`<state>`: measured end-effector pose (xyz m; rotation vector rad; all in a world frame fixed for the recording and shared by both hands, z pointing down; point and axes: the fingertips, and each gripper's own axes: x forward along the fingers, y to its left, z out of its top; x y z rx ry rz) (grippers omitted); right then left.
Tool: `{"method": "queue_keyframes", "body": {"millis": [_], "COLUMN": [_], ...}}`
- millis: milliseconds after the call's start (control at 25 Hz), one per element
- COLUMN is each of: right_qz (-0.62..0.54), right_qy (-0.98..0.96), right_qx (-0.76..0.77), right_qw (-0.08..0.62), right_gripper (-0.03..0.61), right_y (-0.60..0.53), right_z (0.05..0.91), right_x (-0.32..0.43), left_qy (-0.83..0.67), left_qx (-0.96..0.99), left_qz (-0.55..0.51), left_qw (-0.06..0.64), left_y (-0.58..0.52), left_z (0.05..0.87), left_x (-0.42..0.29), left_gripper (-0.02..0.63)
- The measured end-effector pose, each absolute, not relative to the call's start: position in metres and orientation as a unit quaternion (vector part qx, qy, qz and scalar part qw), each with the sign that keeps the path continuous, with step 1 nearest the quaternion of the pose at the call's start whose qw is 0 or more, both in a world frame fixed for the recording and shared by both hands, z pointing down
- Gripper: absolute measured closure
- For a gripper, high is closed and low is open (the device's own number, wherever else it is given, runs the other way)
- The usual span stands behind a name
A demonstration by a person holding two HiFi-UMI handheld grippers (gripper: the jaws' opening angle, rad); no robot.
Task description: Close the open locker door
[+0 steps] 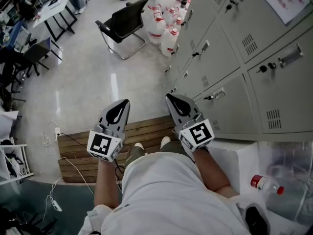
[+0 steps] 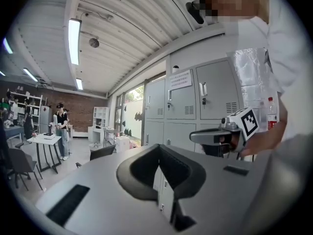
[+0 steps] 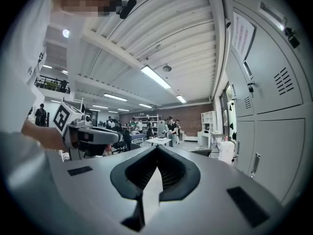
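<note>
The locker bank (image 1: 234,62) runs close along the outer side of the right gripper (image 1: 170,98). No door on it shows ajar, so I cannot tell which one needs closing. Bare floor (image 1: 98,77) lies ahead of both tongs, with a chair (image 1: 124,21) well beyond. The left gripper (image 1: 124,103) and the right are both clenched on nothing. A blind rightward swing would likely clip a latch handle (image 1: 218,93), while leftward there is room.

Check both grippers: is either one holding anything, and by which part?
Nothing is held. The left gripper and the right gripper both have their jaws together at the tips, with nothing between them.
</note>
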<state>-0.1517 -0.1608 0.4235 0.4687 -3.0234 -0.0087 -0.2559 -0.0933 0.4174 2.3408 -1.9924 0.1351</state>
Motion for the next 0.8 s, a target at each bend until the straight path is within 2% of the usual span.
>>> {"method": "queue_keyframes", "body": {"millis": [800], "right_qz": [-0.087], "right_qy": [-0.991], "right_qx": [0.075], "right_qw": [0.063], "right_gripper": [0.569], "right_y": [-0.126], "right_z": [0.432], "right_x": [-0.186], "left_qy": [-0.661], "left_qx": [0.747], "left_qz": [0.068], "left_qw": [0.03], "left_y": [-0.07], "left_z": [0.419], "left_x": [-0.272], "left_gripper": [0.609]}}
